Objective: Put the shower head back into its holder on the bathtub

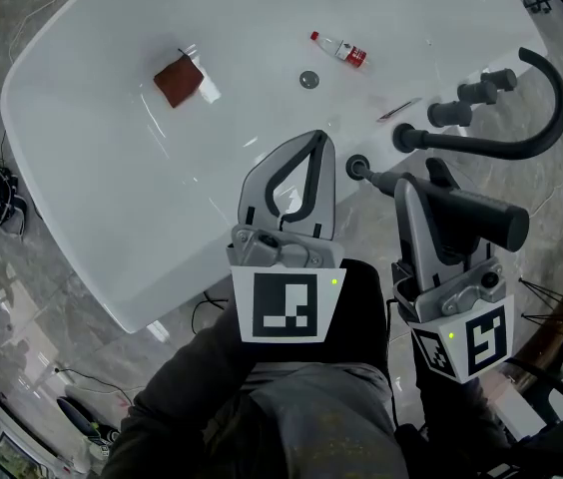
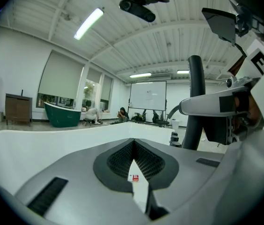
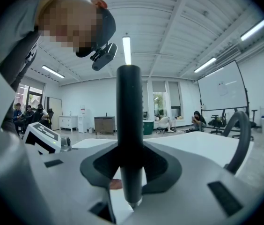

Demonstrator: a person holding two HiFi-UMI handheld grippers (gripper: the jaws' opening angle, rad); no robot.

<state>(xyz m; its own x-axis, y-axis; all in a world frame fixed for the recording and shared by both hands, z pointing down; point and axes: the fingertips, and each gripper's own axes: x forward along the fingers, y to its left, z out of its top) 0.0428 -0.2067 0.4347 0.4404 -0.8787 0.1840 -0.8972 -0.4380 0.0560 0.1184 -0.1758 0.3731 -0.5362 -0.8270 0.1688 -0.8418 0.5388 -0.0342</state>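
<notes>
You're clamping the black stick-shaped shower head (image 1: 481,216) in your right gripper (image 1: 423,186), its end sitting just beside the round black holder (image 1: 356,166) on the white bathtub (image 1: 112,267) rim. Your left gripper (image 1: 313,146) is hovering pinched together, empty.

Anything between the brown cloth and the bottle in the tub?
Only the drain, near the bottle, slightly off the line; from the brown cloth to it, white tub floor. Head view shows this.
</notes>
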